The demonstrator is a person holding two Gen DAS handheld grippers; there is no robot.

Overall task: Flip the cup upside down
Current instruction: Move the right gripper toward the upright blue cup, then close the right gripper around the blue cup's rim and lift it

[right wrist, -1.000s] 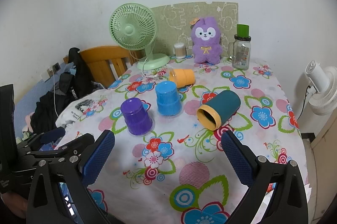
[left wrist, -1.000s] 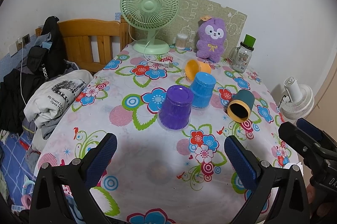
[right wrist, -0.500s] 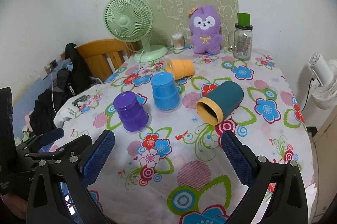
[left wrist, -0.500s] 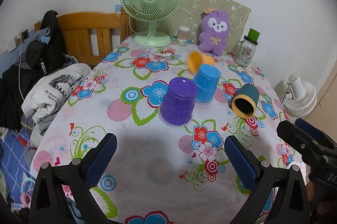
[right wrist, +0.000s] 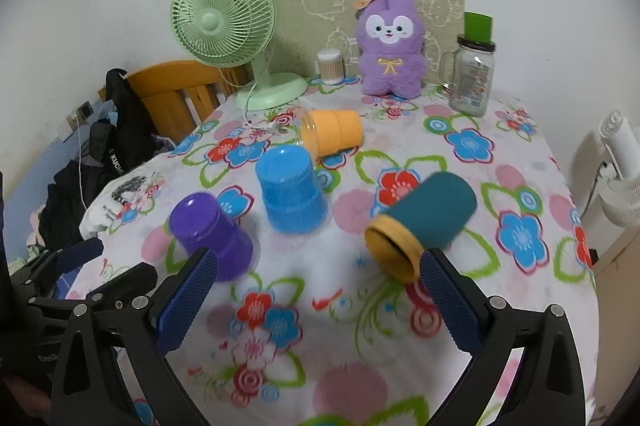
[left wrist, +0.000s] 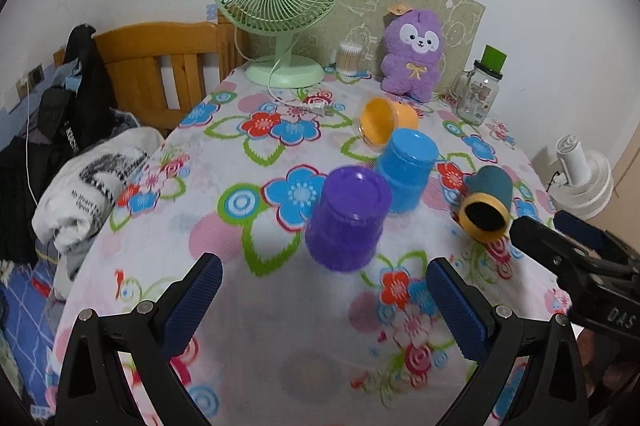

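A purple cup (left wrist: 347,218) and a blue cup (left wrist: 408,169) stand upside down on the floral tablecloth (left wrist: 248,306). A teal cup with a yellow rim (left wrist: 486,201) and an orange cup (left wrist: 386,119) lie on their sides. My left gripper (left wrist: 324,302) is open and empty, just short of the purple cup. My right gripper (right wrist: 316,298) is open and empty; the teal cup (right wrist: 424,222) lies just beyond its right finger, the purple cup (right wrist: 212,234) beside its left finger. The blue cup (right wrist: 290,189) and orange cup (right wrist: 334,135) lie farther back.
At the back stand a green fan (left wrist: 278,5), a purple plush toy (left wrist: 414,53), a glass jar with a green lid (left wrist: 478,87) and a cotton swab jar (left wrist: 350,57). A wooden chair (left wrist: 160,65) with clothes stands left; a white fan (left wrist: 580,177) right.
Both grippers have moved forward toward the cups, which now look larger and closer. The cups have not moved. Both grippers stay open.
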